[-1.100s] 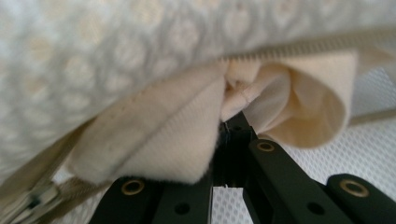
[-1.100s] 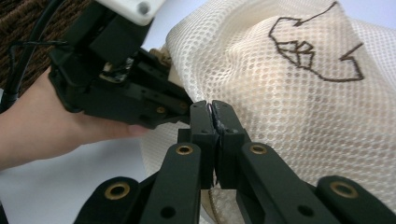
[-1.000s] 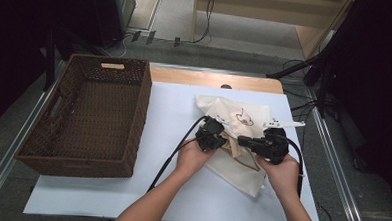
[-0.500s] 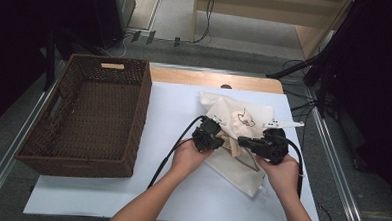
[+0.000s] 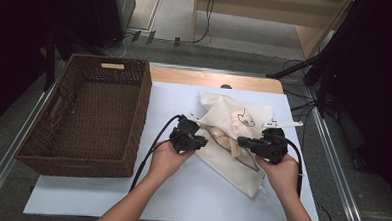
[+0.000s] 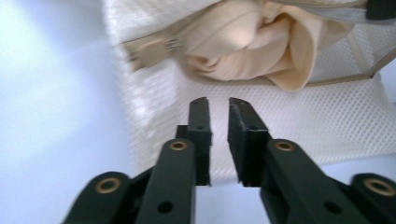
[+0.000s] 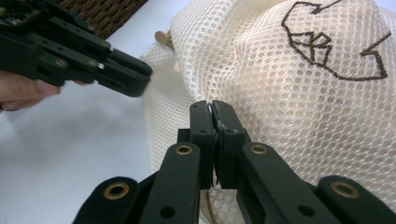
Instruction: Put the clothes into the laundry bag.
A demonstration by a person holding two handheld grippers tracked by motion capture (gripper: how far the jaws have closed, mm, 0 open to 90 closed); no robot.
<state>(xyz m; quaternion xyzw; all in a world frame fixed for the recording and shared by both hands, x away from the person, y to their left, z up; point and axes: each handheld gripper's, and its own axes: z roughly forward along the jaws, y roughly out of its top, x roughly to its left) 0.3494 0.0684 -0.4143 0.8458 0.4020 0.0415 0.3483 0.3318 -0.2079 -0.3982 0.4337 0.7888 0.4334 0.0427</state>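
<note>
Two grippers at one mesh bag [image 5: 233,137], table [image 5: 105,196] centre-right; empty basket [image 5: 83,115] left.

High view: cream garment [image 5: 226,140] sits in the unzipped mouth; zipping remains, likely basketing too.

Left gripper view: left gripper [image 6: 218,105] just eased apart, nothing between.

Right gripper view: right gripper [image 7: 213,108] pinched on mesh. Embroidered line motif [image 7: 336,42]; no legible writing.

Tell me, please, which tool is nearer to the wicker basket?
Left. The left tool sits just right of the wicker basket, beside the mesh bag; the right tool lies farther right, over the bag.
</note>
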